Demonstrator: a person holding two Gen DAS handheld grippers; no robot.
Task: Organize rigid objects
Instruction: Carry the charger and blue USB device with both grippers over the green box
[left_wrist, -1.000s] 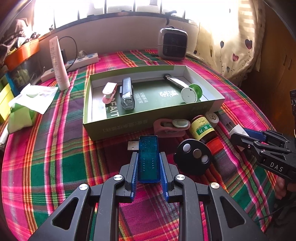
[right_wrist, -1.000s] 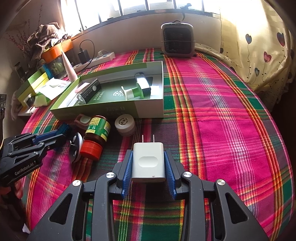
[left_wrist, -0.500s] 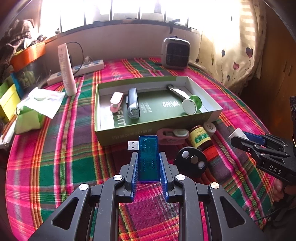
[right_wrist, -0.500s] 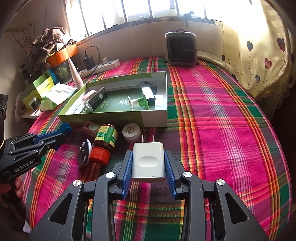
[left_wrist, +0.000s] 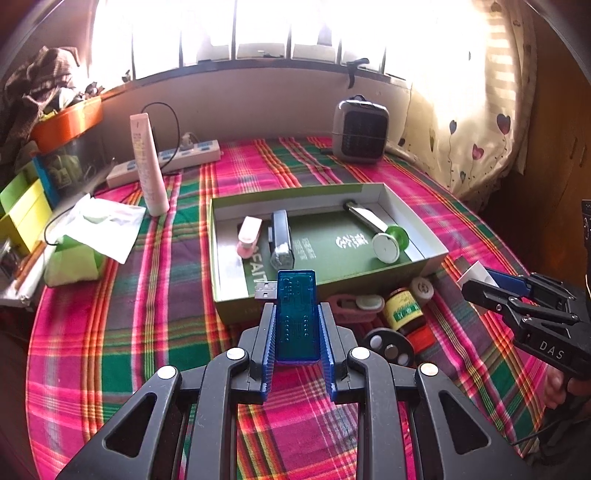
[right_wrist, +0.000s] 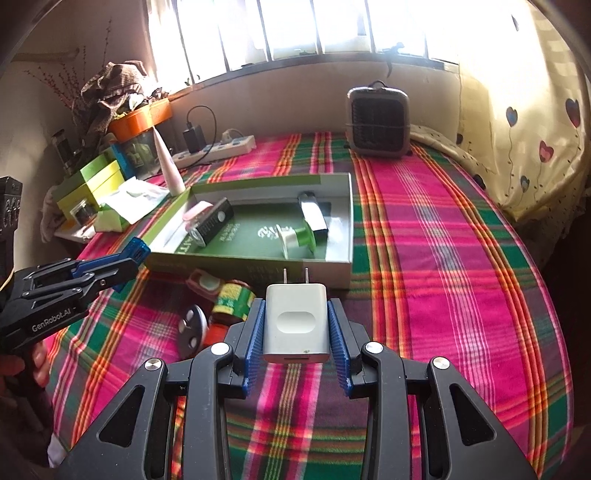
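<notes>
Above plaid cloth (right_wrist: 443, 258): left claw (left_wrist: 297, 325) grips USB tester (left_wrist: 297, 317); right claw (right_wrist: 296, 325) grips charger (right_wrist: 296, 321).

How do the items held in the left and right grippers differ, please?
The left gripper clamps a narrow translucent blue USB module; the right gripper clamps a wider opaque white wall charger. The module's plug juts sideways; the charger's two prongs point forward. Both are held above the plaid cloth.

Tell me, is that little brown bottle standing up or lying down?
Lying down. The brown bottle rests on its side on the plaid cloth, red cap toward the camera.
</notes>
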